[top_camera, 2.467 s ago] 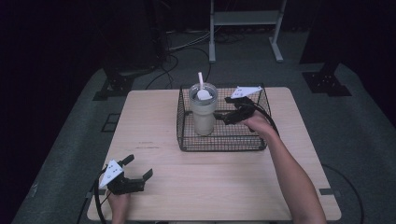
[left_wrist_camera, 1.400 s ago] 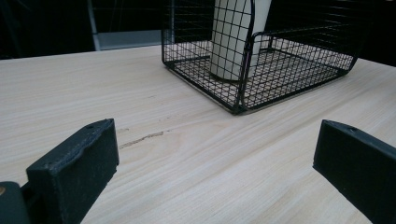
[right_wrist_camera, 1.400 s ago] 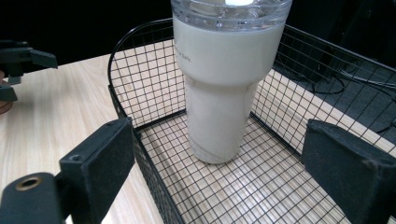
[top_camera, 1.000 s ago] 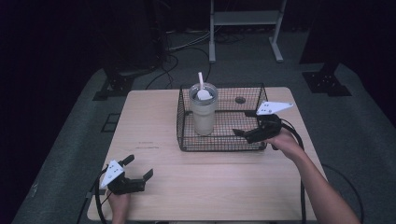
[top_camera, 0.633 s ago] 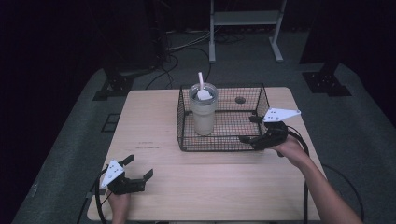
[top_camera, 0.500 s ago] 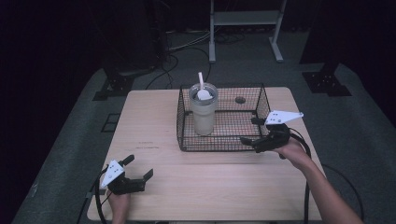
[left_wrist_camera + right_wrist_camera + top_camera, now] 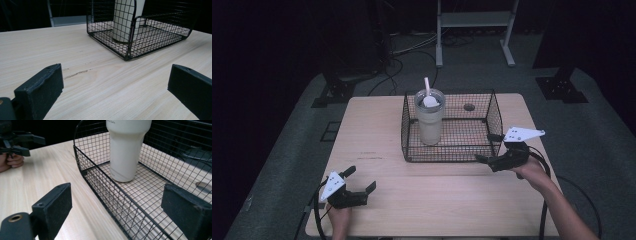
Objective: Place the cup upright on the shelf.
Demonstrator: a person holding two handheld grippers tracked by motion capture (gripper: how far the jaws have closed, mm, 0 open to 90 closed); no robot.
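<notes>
A black wire basket (image 7: 452, 150) stands in the middle of the wooden table (image 7: 377, 125). A pale tumbler (image 7: 430, 120) with a lid and a straw stands upright in the basket's left half. My right gripper (image 7: 486, 148) is open at the basket's front right corner, one jaw on each side of the wire wall. In the right gripper view the tumbler (image 7: 126, 152) is well beyond the open right gripper (image 7: 117, 205), untouched. My left gripper (image 7: 361, 178) rests open near the table's front left edge, holding nothing; in the left gripper view the basket (image 7: 130, 45) lies ahead of it.
A dark round spot (image 7: 469, 106) shows at the back of the basket's floor. Bare wood spreads left of and in front of the basket. Behind the table, a metal stand (image 7: 474, 20) and cables (image 7: 412, 50) sit on the dark floor.
My right gripper has drawn back from the tumbler, moving right and toward me to the basket's front right corner. The tumbler stays upright in the basket. The left gripper has not moved.
</notes>
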